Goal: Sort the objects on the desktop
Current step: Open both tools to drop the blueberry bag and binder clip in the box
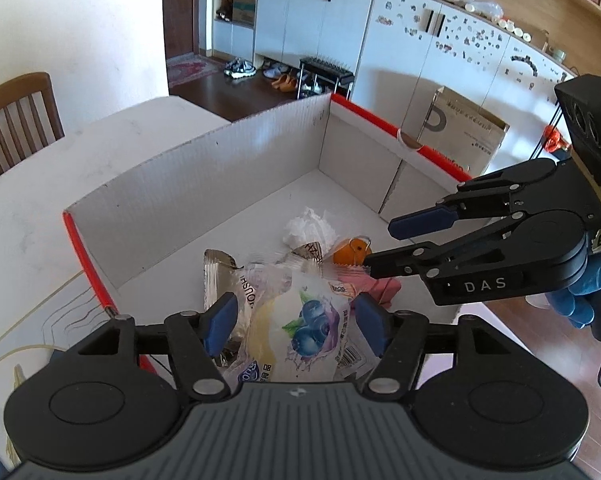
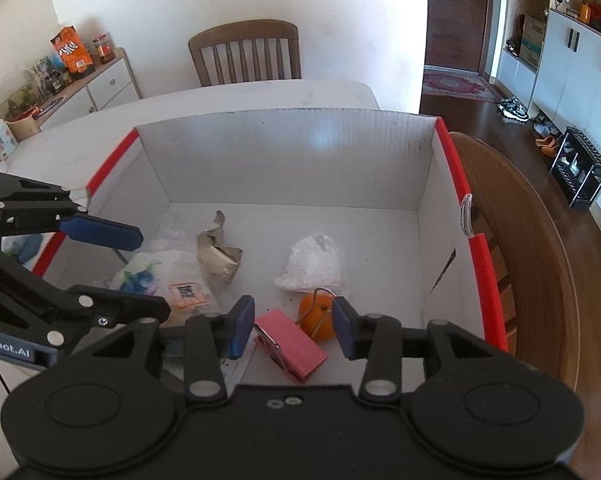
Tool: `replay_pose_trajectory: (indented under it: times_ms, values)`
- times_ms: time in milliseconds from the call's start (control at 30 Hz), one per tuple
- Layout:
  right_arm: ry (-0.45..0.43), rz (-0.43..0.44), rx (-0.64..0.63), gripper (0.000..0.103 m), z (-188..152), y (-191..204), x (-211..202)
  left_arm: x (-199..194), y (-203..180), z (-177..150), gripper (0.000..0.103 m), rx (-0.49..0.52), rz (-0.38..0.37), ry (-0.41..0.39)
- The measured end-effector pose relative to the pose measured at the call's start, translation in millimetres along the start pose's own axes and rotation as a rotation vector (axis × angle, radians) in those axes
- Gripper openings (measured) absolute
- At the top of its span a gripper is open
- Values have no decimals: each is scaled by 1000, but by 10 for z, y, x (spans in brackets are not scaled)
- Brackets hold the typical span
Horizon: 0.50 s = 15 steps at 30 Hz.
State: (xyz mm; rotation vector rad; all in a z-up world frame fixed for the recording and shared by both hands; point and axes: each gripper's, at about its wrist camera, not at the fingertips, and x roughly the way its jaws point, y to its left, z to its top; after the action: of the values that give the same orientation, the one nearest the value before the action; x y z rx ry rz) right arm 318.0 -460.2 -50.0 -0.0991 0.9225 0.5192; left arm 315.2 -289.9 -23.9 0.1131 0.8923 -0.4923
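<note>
A white cardboard box with red rims stands on the table and holds the sorted items. Inside lie a blueberry snack packet, a crumpled foil wrapper, a white crumpled tissue, an orange ball with a wire loop and a pink clip. My left gripper is open above the blueberry packet. My right gripper is open above the pink clip and the orange ball. Neither holds anything.
The box sits on a white table. A wooden chair stands at the far side, another chair to the right of the box. White cabinets and a brown carton stand beyond.
</note>
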Motion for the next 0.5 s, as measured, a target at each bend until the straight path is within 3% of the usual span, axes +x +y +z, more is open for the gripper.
replay_pose_trajectory:
  times_ms: [167, 300, 500]
  values:
    - [-17, 16, 6, 45, 2, 16, -108, -138, -3, -27, 67, -3, 11, -38]
    - [-40, 24, 11, 65, -2, 23, -205, -250, 27, -70, 68, -28, 10, -63]
    - [-70, 17, 11, 69, -22, 35, -338, -471, 28, -196, 69, -35, 48, -124]
